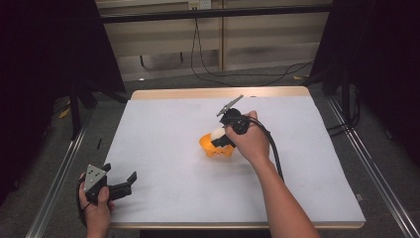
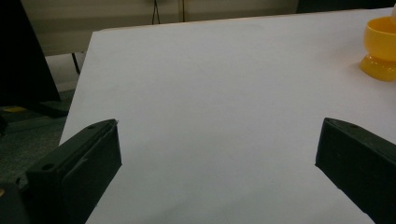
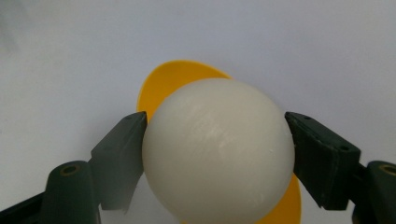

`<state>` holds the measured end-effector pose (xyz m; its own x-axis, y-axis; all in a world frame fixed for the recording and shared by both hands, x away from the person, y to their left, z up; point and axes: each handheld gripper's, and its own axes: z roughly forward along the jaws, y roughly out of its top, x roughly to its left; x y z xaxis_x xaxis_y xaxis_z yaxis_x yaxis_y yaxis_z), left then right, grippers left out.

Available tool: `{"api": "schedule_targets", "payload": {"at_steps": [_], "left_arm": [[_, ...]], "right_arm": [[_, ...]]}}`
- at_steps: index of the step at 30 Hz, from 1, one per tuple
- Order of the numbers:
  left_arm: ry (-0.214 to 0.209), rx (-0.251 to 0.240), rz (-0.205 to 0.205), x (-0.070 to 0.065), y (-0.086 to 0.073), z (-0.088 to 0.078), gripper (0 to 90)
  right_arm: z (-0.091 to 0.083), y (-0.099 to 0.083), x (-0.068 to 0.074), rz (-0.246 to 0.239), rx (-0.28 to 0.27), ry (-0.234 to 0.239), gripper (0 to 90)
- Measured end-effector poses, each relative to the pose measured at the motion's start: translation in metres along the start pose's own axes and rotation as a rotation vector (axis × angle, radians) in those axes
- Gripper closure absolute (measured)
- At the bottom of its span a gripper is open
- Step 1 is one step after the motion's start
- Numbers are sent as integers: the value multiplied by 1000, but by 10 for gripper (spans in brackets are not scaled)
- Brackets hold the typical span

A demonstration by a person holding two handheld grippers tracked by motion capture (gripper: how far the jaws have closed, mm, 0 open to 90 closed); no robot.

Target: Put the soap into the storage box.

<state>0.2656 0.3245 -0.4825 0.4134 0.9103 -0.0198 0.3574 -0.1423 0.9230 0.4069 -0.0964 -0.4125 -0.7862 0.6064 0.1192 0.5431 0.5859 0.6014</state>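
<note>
A white egg point(image 3: 218, 151) sits between the two black jaws of my right gripper point(image 3: 217, 140), and both pads press its sides. Under and behind the egg lies a yellow egg cup point(image 3: 175, 84). In the high view the right gripper point(image 1: 221, 139) points down at the yellow cup point(image 1: 210, 147) near the middle of the table, with the egg point(image 1: 217, 133) at the cup's mouth. My left gripper point(image 1: 121, 184) rests at the table's front left corner, jaws wide apart with nothing between them. Its own view shows bare white sheet between the jaws and the yellow cup point(image 2: 379, 49) far off at the right.
A white sheet point(image 1: 163, 144) covers the wooden table point(image 1: 218, 92). Black cables run over the floor beyond the far edge. Metal rails point(image 1: 59, 173) run along both sides of the table, with dark stands behind them.
</note>
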Motion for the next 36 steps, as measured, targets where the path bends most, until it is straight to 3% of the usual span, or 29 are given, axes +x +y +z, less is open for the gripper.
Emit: {"api": "schedule_targets", "payload": {"at_steps": [14, 18, 27, 36], "left_arm": [[3, 2, 7, 0, 0, 0, 0], [2, -1, 4, 0, 0, 0, 0], [4, 2, 8, 0, 0, 0, 0], [5, 1, 8, 0, 0, 0, 0]], "right_arm": [[6, -2, -1, -10, 27, 17, 239], [2, -3, -3, 9, -13, 8, 353], [-4, -10, -4, 7, -36, 24, 261], [-16, -23, -6, 20, -69, -11, 111]]}}
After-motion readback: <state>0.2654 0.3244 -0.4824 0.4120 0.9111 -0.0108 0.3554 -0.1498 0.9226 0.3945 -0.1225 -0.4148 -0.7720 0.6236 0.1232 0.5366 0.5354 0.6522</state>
